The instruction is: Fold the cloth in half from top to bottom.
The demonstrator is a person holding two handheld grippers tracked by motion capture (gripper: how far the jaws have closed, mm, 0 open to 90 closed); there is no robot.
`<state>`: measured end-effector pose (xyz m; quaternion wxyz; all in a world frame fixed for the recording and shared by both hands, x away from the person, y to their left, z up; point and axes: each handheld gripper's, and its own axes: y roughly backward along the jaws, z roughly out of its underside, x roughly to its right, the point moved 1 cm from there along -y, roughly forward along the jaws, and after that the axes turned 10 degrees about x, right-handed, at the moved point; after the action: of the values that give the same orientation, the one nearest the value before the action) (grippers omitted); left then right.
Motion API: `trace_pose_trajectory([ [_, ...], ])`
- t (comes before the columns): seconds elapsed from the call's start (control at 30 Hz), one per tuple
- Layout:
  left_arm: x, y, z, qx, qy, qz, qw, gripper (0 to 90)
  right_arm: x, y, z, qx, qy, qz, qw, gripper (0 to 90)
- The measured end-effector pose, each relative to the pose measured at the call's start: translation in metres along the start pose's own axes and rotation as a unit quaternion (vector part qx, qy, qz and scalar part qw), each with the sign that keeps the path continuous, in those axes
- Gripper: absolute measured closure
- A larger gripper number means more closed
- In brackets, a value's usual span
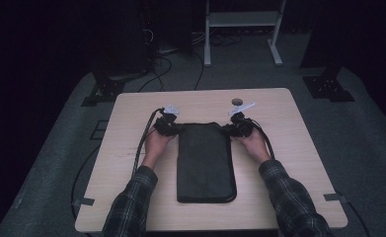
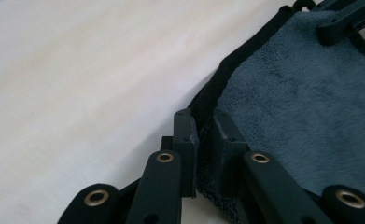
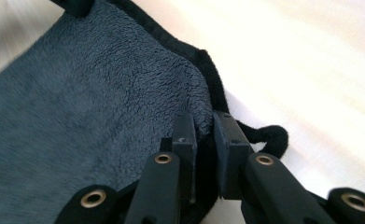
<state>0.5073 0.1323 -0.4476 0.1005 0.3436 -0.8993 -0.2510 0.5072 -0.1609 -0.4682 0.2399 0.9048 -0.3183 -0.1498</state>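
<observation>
**Both far corners pinched: fold the towel evenly**

With each far corner of the dark towel [image 1: 205,160] already caught, your job now looks like carrying that far edge back toward you to halve the cloth. The left gripper [image 2: 203,133] has its fingers [image 2: 185,135] nearly closed, a narrow gap between them packed with the towel's corner hem; the right gripper [image 3: 204,135] is the same, its fingers [image 3: 229,140] clamped on the opposite corner beside a small hanging loop [image 3: 269,137]. The towel lies flat on the worktop [image 1: 279,123], stretching from between your two grippers back toward your body as a long folded rectangle.

To do this well, lift both corners together and keep the edge between the fingers taut, so the cloth does not sag in the middle. Move both hands at the same pace; if one leads, the fold will probably skew. Lay the corners down on the near corners, just inside the fingers' line, before letting go.

The fabric is a plush, short-pile terry, blue-grey up close, with a darker bound hem running along the edge outside the fingers. It looks soft and thick, so it should hold in the pinch yet drape heavily. The worktop is pale, smooth wood-grain laminate.
</observation>
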Motion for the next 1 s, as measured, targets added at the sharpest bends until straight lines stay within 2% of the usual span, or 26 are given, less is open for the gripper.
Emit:
trace_pose_trajectory([
  [0.07, -0.001, 0.003, -0.005, 0.007, -0.002, -0.002, 1.0000, 81.5, 0.001, 0.005, -0.011, 0.013, 0.002, 0.006, 0.9999, 80.0],
  [0.13, -0.003, 0.014, -0.019, 0.025, -0.012, -0.006, 0.9996, 81.5, 0.001, 0.010, -0.021, 0.029, 0.012, 0.008, 0.9995, 80.1],
  [0.3, 0.001, 0.034, -0.029, 0.044, -0.010, 0.017, 0.9989, 81.5, -0.005, 0.027, -0.032, 0.061, 0.014, -0.006, 0.9980, 80.1],
  [0.43, 0.008, 0.045, -0.025, 0.043, -0.010, 0.039, 0.9983, 81.4, -0.010, 0.035, -0.026, 0.068, 0.011, -0.022, 0.9974, 80.0],
  [0.6, 0.022, 0.059, -0.017, 0.052, -0.006, 0.056, 0.9970, 81.5, -0.021, 0.045, -0.013, 0.079, 0.005, -0.044, 0.9958, 80.0],
  [0.73, 0.034, 0.066, -0.009, 0.050, -0.011, 0.067, 0.9964, 81.4, -0.028, 0.049, -0.003, 0.077, 0.007, -0.055, 0.9955, 80.0],
  [0.83, 0.039, 0.069, -0.004, 0.051, -0.008, 0.073, 0.9960, 81.4, -0.034, 0.052, 0.003, 0.072, 0.009, -0.059, 0.9956, 80.0],
  [1.0, 0.049, 0.074, 0.013, 0.051, 0.004, 0.094, 0.9943, 81.4, -0.045, 0.057, 0.016, 0.060, 0.009, -0.071, 0.9957, 80.0],
])
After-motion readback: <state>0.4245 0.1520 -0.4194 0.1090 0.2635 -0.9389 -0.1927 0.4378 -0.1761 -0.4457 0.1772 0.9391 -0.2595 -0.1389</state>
